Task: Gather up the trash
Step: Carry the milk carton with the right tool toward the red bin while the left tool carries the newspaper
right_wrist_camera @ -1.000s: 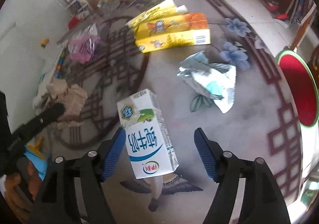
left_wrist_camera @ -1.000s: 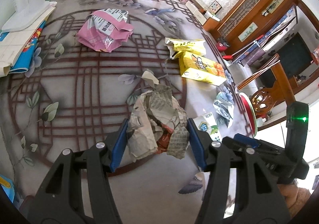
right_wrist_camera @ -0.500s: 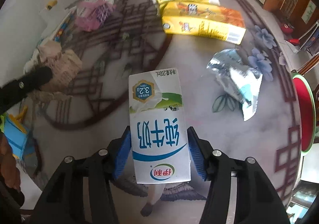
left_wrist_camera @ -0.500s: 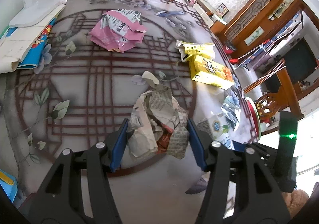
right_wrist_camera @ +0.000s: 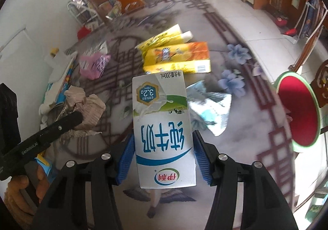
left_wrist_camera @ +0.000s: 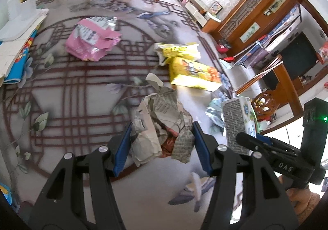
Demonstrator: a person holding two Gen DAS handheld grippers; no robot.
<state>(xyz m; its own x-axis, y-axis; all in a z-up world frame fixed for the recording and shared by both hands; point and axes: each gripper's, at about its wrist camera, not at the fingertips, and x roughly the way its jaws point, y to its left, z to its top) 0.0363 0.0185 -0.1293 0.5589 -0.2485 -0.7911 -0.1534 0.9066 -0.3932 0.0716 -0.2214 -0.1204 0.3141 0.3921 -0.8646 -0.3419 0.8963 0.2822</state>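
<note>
The table point(left_wrist_camera: 61, 107), glass-topped with a dark red lattice and painted flowers, carries most of the litter. Off its far-right edge stands a red bin point(right_wrist_camera: 297, 113) with a green rim. On the table lie a yellow box point(right_wrist_camera: 178, 60) with a yellow wrapper point(right_wrist_camera: 162, 37) touching its far side, a pink bag point(left_wrist_camera: 92, 39) well apart toward the far left, and a silver wrapper point(right_wrist_camera: 211, 107) just beside the box on the near side.

The left tool point(left_wrist_camera: 162, 144) pinches a wad of newspaper point(left_wrist_camera: 162, 123) between its blue pads, the paper crumpled and bulging out above them (reddish scraps show in the folds). The right tool point(right_wrist_camera: 163, 156) has just been closing, and its pads now press both sides of a white milk carton point(right_wrist_camera: 162, 127), which stands tilted away from the camera, clear of the table. A hand point(right_wrist_camera: 22, 187) grips the left tool's handle.
</note>
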